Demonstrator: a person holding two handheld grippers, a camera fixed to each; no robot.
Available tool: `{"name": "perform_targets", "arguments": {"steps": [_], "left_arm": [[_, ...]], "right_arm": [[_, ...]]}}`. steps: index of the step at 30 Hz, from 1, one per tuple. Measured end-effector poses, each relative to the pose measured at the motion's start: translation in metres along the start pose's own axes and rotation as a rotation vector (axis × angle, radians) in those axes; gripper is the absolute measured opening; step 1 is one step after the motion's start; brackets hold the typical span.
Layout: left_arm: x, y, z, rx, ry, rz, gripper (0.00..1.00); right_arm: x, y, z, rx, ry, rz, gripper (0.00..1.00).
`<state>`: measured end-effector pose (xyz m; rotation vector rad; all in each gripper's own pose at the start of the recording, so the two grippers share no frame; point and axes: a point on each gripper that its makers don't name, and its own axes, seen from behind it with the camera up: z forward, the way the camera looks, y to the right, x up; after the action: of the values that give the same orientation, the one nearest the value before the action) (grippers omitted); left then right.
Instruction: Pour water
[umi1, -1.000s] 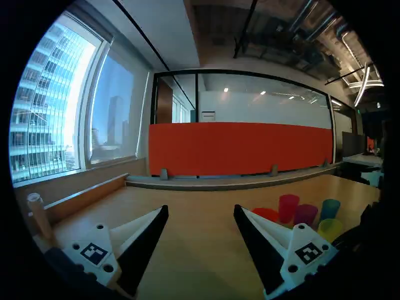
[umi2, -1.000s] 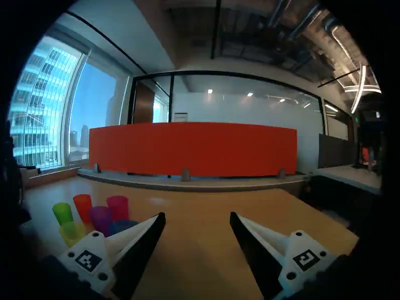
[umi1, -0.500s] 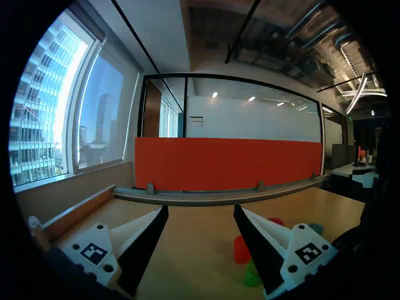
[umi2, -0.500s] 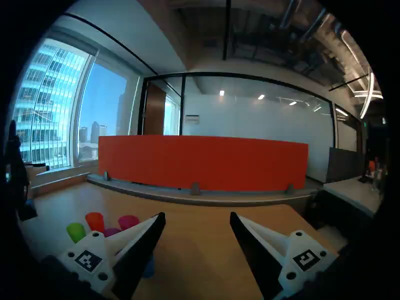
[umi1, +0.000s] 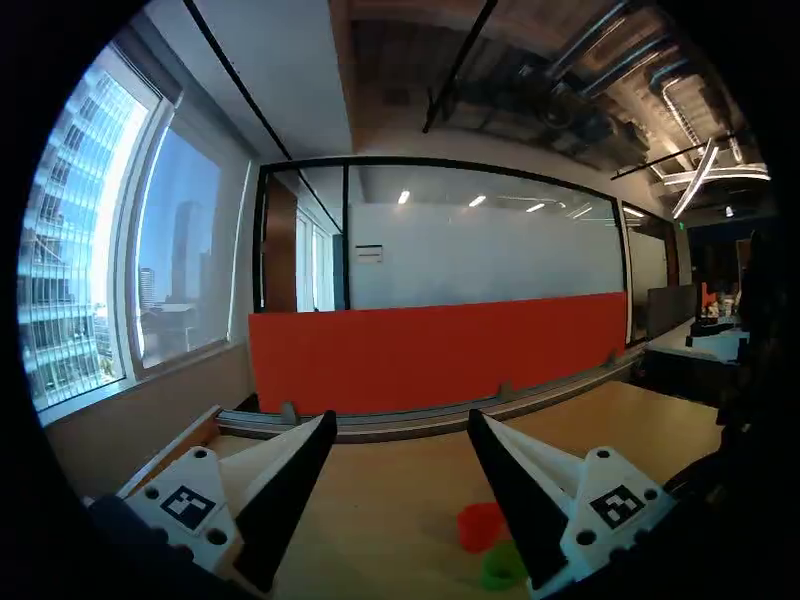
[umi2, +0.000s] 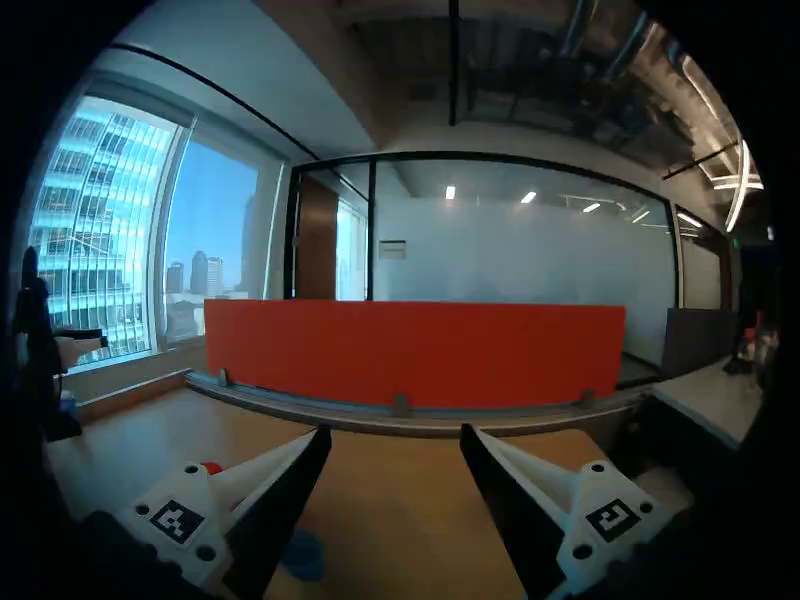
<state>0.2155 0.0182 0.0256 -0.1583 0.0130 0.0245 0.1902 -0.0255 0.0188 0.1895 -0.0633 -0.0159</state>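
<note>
1. Both views have tipped upward since a second ago, so the wooden table (umi1: 400, 510) and orange divider (umi1: 440, 350) sit lower now.
2. Left gripper (umi1: 400, 415) and right gripper (umi2: 395, 430) are both spread wide, holding nothing.
3. Red cup (umi1: 482, 525) and green cup (umi1: 503, 567) sit low on the table by the left gripper; blue cup (umi2: 300, 555) sits by the right gripper.

In the left gripper view, bare wooden table (umi1: 400, 520) is left free ahead as far as the orange partition (umi1: 440, 350), though the lower right is obstructed by a red cup (umi1: 480, 525) and a green cup (umi1: 500, 568), while in the right gripper view a blue cup (umi2: 300, 555) is found low on the left.
</note>
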Motion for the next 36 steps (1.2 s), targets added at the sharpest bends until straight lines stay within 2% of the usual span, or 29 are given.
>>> {"name": "perform_targets", "arguments": {"steps": [9,15,27,36], "left_arm": [[0.005,0.021,0.0,-0.104,-0.026,-0.007,0.98],[-0.002,0.035,-0.002,-0.178,-0.055,-0.009,0.97],[0.003,0.067,-0.012,-0.351,-0.05,-0.042,0.97],[0.006,0.079,-0.018,-0.43,-0.061,-0.058,0.97]], "right_arm": [[0.002,-0.01,-0.001,0.059,-0.022,-0.011,1.0],[0.006,-0.028,-0.004,0.163,-0.027,0.001,1.0],[0.014,-0.063,-0.014,0.353,-0.065,0.011,1.0],[0.016,-0.066,-0.014,0.386,-0.073,-0.014,1.0]]}}
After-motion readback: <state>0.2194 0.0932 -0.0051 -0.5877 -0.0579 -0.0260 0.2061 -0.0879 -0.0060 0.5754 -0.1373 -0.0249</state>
